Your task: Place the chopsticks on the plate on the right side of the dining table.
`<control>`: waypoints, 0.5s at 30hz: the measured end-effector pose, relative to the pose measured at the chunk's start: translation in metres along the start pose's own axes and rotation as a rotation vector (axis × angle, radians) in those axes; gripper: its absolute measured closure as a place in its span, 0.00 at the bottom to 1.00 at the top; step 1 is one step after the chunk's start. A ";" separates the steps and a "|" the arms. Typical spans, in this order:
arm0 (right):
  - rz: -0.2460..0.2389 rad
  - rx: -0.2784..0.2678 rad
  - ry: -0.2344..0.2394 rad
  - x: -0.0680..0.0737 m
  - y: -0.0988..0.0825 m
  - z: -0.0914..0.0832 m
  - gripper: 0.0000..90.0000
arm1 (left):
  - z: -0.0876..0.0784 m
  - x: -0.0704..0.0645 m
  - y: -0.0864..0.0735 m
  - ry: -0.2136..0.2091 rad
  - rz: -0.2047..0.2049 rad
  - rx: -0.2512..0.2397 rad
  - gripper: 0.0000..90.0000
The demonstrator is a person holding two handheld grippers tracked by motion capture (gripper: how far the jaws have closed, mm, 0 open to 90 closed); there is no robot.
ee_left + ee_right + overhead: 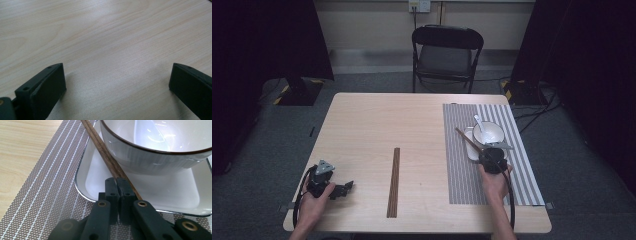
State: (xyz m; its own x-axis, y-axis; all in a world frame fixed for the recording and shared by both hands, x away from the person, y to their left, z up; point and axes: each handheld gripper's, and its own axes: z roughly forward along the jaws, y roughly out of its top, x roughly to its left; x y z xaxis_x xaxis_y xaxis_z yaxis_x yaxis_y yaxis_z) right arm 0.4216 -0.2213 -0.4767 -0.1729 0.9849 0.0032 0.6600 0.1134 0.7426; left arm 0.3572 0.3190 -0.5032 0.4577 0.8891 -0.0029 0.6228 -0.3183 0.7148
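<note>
**Operator:** My right hand-held gripper [117, 182] is clamped shut on the near end of a pair of chopsticks [105, 155]. They slant up and away from the jaws, over the rim of the white square plate [100, 187] and just beside the bowl [150, 157], above the striped placemat [50, 195].

**Spotter:** What worries you there?

**Operator:** The grip is right at the tip, so most of the length hangs out unsupported. I judge they could pivot or scissor apart in the jaws, and one stick could slip free.

**Spotter:** And the bowl?

**Operator:** That is my second concern. From the high view the chopsticks [468, 141] run past the bowl [488, 132], which has a spoon [478, 123] in it. If I swing sideways, the far end may knock the bowl wall or the spoon handle and shove the bowl on its plate.

**Spotter:** Your other hand?

**Operator:** The left hand-held gripper [343, 188] rests low on the counter [362, 130] with its jaws spread wide and nothing between them, well apart from the second pair of chopsticks [393, 182] lying mid-counter. No risk there, I think, unless I drag it.
</note>
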 end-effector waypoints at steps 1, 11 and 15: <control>-0.003 0.001 -0.005 -0.001 0.000 0.000 0.98 | 0.000 0.000 0.000 0.000 0.000 -0.001 0.00; 0.004 0.002 -0.015 -0.008 -0.001 0.000 0.98 | 0.000 0.000 0.000 0.000 0.000 -0.001 0.00; 0.006 0.003 -0.014 -0.010 -0.001 0.000 0.99 | 0.000 0.000 0.000 -0.002 -0.002 -0.002 0.00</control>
State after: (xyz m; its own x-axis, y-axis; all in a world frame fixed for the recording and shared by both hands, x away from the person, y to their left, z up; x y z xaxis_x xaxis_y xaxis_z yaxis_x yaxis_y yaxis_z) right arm 0.4224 -0.2315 -0.4774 -0.1592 0.9872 -0.0016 0.6630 0.1081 0.7408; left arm 0.3570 0.3189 -0.5034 0.4580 0.8890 -0.0059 0.6227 -0.3160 0.7159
